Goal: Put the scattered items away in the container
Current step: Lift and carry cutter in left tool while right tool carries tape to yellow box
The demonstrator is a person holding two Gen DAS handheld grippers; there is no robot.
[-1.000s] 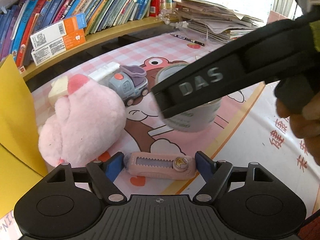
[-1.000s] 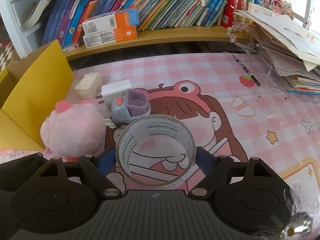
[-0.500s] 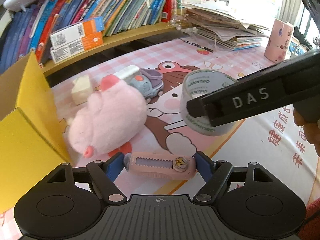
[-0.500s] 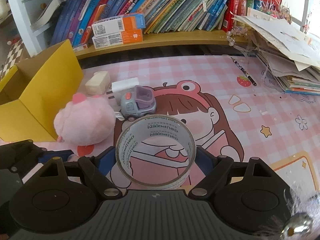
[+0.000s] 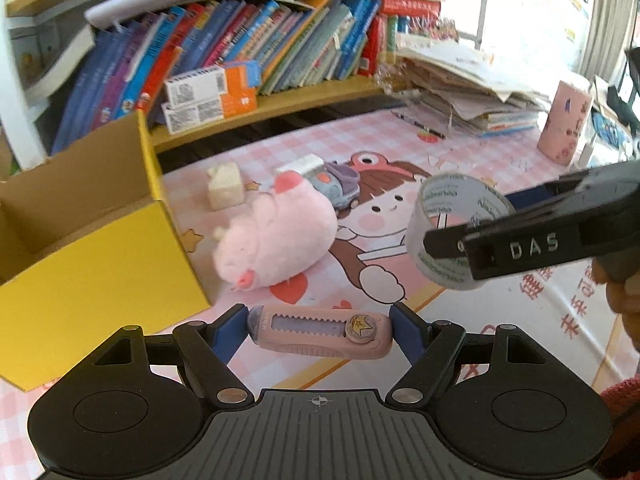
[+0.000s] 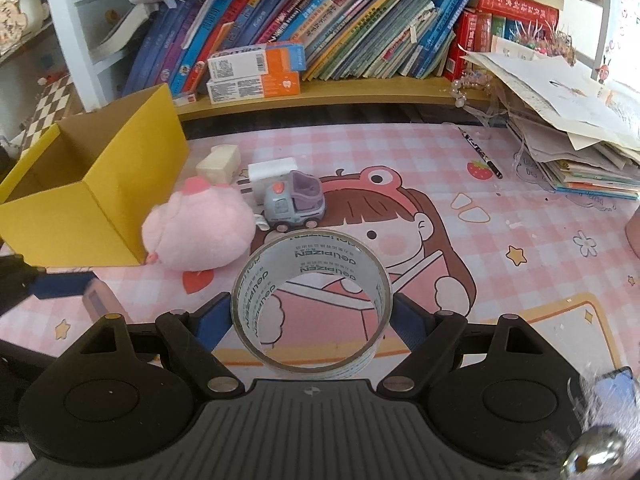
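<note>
My left gripper [image 5: 318, 330] is shut on a pink utility knife [image 5: 320, 332], held above the mat. My right gripper [image 6: 312, 312] is shut on a clear tape roll [image 6: 312, 304], also lifted; the roll also shows in the left wrist view [image 5: 452, 232]. The open yellow cardboard box [image 5: 100, 256] stands at the left, and it shows in the right wrist view [image 6: 100, 184]. On the pink mat lie a pink plush toy [image 6: 200, 232], a grey-purple toy truck [image 6: 294, 200], a white charger [image 6: 268, 170] and a cream block [image 6: 218, 164].
A bookshelf with books [image 6: 320, 32] and two orange-white boxes [image 6: 256, 68] runs along the back. A paper stack [image 6: 568, 128] and a pen [image 6: 480, 152] lie at the right. A pink cup [image 5: 564, 124] stands far right.
Both grippers have risen and drawn back with their items. The yellow box has come into fuller view at the left.
</note>
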